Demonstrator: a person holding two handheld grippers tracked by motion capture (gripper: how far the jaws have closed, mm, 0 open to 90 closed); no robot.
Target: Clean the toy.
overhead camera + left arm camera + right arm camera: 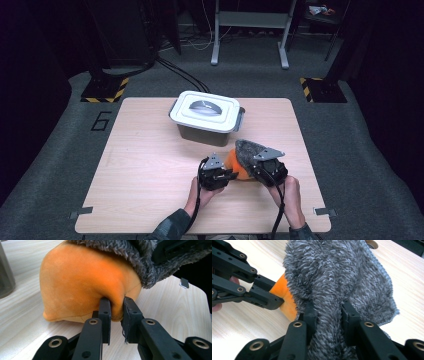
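The lidded box [206, 118] blocks the far middle of the table [145, 170]. Left and right of it, and across the near left, bare wood leaves passage.

Lidded box [206, 117] at table [145, 170] rear centre; plush toy [239, 159] before it, toward right.

The light falls from above onto the table [150, 165], which is bright and even, while the floor around it sinks into darkness at the edges. The high view is soft and a little grainy. Both gripper views are sharp in the middle; the soft toy [82, 287] casts only a faint shadow.
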